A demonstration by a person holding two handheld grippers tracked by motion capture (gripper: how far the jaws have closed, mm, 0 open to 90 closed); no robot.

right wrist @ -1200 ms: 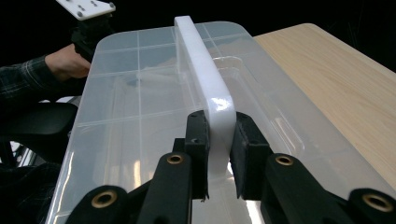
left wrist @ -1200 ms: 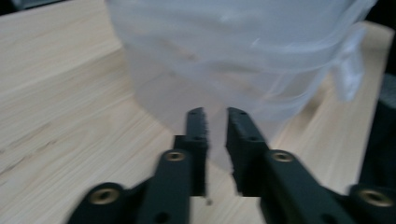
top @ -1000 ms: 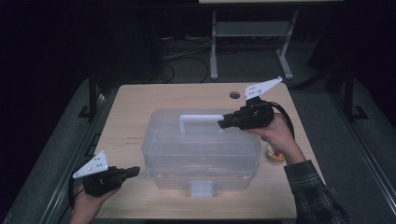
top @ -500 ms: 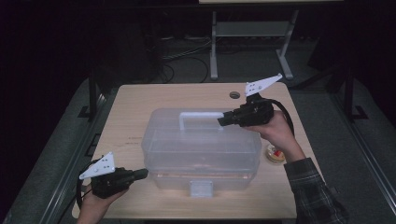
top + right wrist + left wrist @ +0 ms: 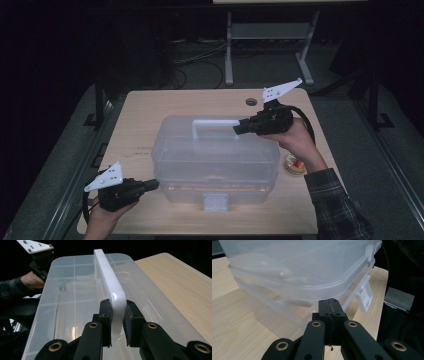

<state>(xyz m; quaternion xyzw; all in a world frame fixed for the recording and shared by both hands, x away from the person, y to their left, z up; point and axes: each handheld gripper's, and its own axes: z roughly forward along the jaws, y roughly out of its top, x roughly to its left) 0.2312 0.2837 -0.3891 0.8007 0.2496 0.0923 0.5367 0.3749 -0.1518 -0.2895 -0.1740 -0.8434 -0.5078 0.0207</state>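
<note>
Storage box (image 5: 216, 160), clear plastic with a white handle (image 5: 216, 122) on its lid, sits at the centre of the wooden surface (image 5: 150, 107) in the high view. The right tool (image 5: 238, 129) comes in from three o'clock and is clamped on the handle's right end. The left tool (image 5: 154, 185) lies at the box's eight o'clock corner, touching or nearly touching the wall, its jaws together. A small round dish (image 5: 294, 164) with something red in it stands just beside the box at four o'clock.

From the left gripper view, the left tool (image 5: 329, 305) has its jaws pressed flat together with nothing between them, the tip right under the overhanging lid rim, with the white front latch (image 5: 364, 296) at two o'clock of it. The box (image 5: 294, 272) rises above at twelve o'clock.

Seen along the right gripper view, the right tool (image 5: 117, 315) grips the handle (image 5: 110, 280), which runs away toward twelve o'clock across the lid (image 5: 75, 290).

My guess at the risks: the grip sits at the handle's end, so a lift may tilt the box or let the smooth plastic slip out. If the latch is undone, pulling up would open the lid instead. A swing could knock the dish.
</note>
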